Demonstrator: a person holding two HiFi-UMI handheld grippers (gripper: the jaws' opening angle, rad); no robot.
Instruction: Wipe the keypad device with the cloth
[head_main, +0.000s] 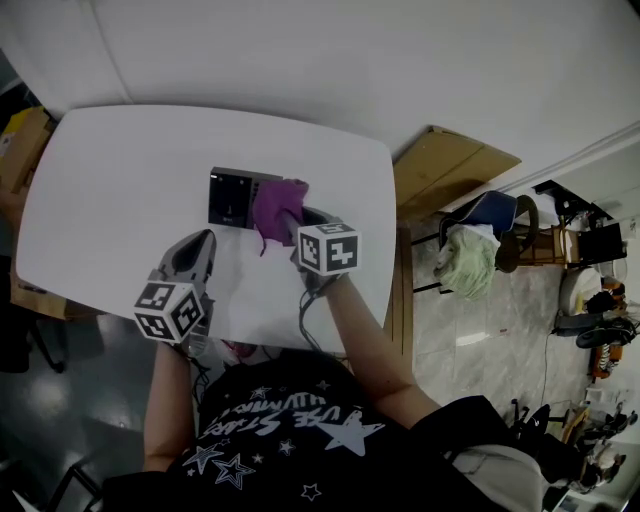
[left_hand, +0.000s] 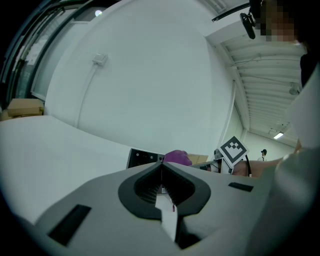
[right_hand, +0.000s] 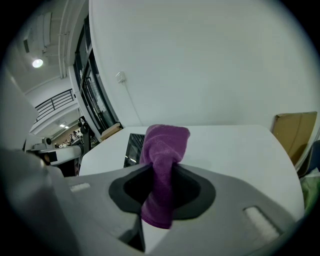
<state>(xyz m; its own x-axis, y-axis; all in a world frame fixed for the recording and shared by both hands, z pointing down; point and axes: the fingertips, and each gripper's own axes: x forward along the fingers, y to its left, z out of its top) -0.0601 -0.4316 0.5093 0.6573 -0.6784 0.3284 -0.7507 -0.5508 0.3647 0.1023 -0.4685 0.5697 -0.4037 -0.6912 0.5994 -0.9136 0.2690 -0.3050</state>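
Head view's looking pretty dim, corners darkening off, white surface glowing brightest, floor catching a soft glare patch. Both gripper views are bending hard into black fisheye corners. A ceiling lamp is blowing out in the right one, and the left tool is going slightly soft up close.

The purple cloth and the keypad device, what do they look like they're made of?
The purple cloth looks like soft, matte fabric, likely microfibre or terry: fuzzy surface, folding limply where the right claw pinches it. The keypad device looks hard and dark with a glossy face, probably plastic or glass; it shows bright reflections in the right gripper view.
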